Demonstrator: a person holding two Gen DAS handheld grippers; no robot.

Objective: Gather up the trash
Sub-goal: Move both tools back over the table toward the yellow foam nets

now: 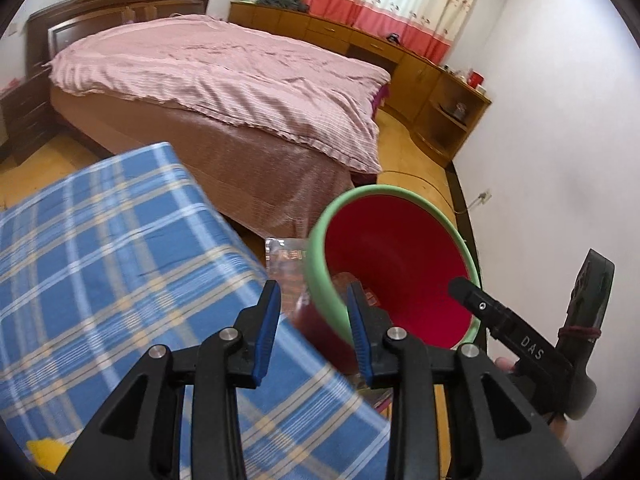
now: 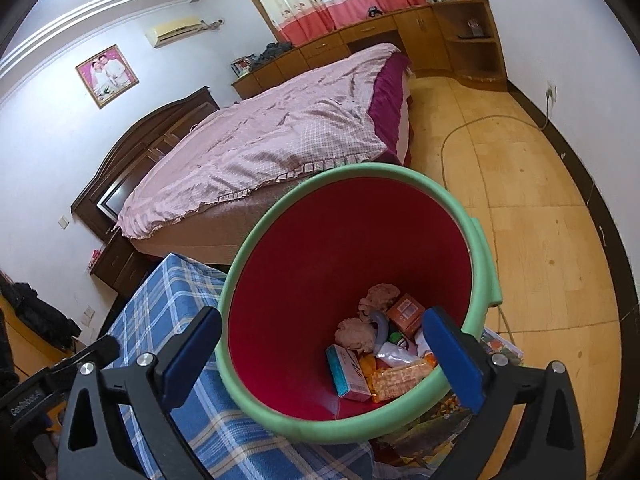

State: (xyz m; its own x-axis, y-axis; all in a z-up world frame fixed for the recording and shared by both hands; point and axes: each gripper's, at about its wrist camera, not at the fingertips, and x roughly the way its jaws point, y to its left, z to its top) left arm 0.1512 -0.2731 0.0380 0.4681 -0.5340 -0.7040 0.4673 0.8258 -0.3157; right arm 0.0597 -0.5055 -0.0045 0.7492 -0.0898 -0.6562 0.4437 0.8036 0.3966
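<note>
Fingers of the left gripper point(image 1: 314, 328) are straddling the bin point(image 1: 320, 276) rim unclosed, while the right gripper point(image 2: 320, 360) is gaping wide around it.

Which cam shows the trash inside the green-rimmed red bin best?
Right wrist. It looks down into the green-rimmed red bin, showing the trash at the bottom: small boxes, wrappers, crumpled wads. Left wrist sees only the bin's red inner wall; the contents are hidden.
</note>
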